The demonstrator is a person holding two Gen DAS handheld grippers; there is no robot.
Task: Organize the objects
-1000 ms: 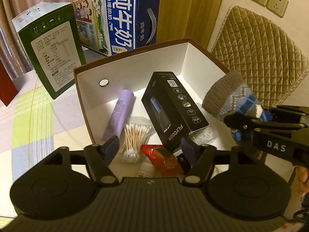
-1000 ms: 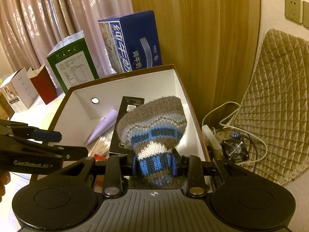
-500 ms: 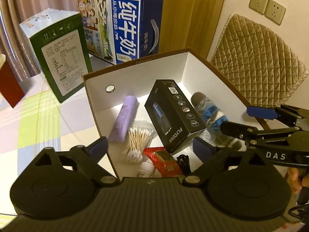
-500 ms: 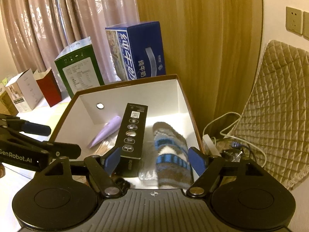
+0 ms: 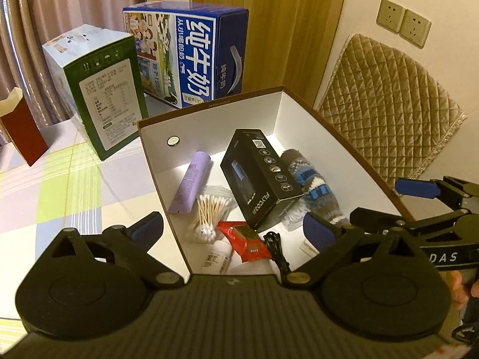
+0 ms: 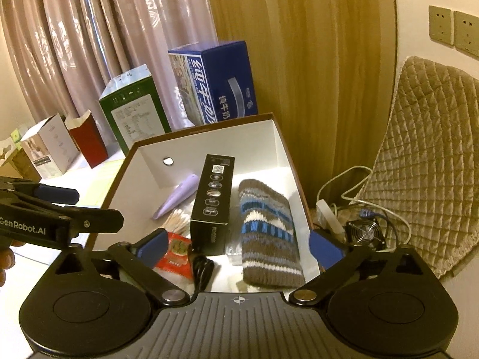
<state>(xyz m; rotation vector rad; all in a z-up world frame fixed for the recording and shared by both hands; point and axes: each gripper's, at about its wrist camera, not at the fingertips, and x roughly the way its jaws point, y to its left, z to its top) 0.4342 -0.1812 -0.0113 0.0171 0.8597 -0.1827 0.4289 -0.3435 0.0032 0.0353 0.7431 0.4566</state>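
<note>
**Sock dropped in box, both grippers wide and empty**

My right gripper (image 6: 238,246) had just been opening; its jaws stood fully spread with nothing between them. The grey-brown knitted sock with blue and white stripes (image 6: 268,233) lay flat inside the brown-rimmed white cardboard box (image 6: 280,146), directly ahead of and below that gripper, against the box's right wall. Its long axis ran away from me along the gripper's pointing line, parallel to the black rectangular product carton (image 6: 213,202) just beside it on the left, and one end sat nearest my fingers.

My left gripper (image 5: 233,227) had also just been opening, jaws wide, holding nothing. From it, the sock (image 5: 314,188) lay ahead and to the right, past the black carton (image 5: 260,179). So the right gripper was clearly the nearer one to the sock.

The lilac tube (image 5: 190,187), cotton swabs in a clear bag (image 5: 209,212) and red snack packet (image 5: 245,237) also sat in the box. I judged the sock step finished; next I'd need another loose item from the table (image 5: 74,185).
</note>
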